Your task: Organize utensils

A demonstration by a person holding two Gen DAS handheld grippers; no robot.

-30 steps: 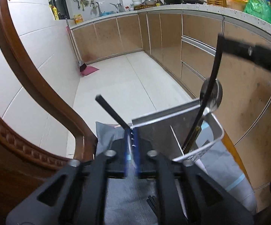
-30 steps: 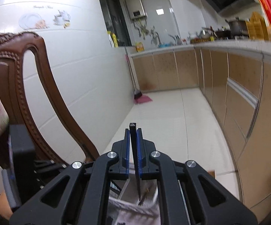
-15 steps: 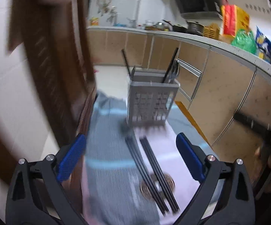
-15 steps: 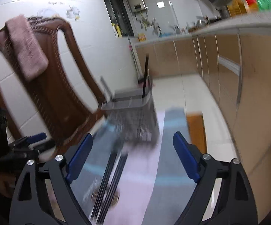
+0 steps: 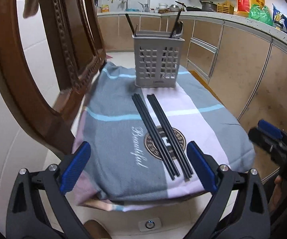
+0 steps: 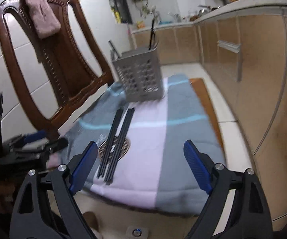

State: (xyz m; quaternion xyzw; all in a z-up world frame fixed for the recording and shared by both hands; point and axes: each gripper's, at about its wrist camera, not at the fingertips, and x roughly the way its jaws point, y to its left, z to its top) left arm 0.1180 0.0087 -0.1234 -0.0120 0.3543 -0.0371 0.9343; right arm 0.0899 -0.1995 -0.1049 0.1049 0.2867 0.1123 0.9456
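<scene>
1. Nearest the cameras, the left tongs (image 5: 137,165) and the right tongs (image 6: 140,167) are both standing wide apart and gripping nothing; their jaws have just been opening, and the black sticks they were pinching a second ago are no longer between them.
2. Just ahead of the blue pads, two bundles of black chopsticks (image 5: 161,135) are lying side by side on the checked blanket (image 5: 111,135), running lengthwise toward the far end and crossing its round printed emblem. These are looking like the next things to sort.
3. Behind them, the blanket is covering a chair seat that is serving as the surface; its near hem is hanging over the front edge, and a strip of bare wood is showing along the right edge.
4. Farther on, the grey slotted utensil holder (image 5: 158,61) is standing upright at the far end of the seat, just beyond the chopstick tips. Black handles and a spoon (image 5: 178,26) are already sticking up out of it, so I judge the last deliveries landed and both tongs are coming back for more.
5. At the left, the carved wooden chair back (image 5: 67,45) is crowding that side, so the left hand is having less room. The right side is lying open toward the tiled floor and the cabinets (image 5: 242,59).
</scene>
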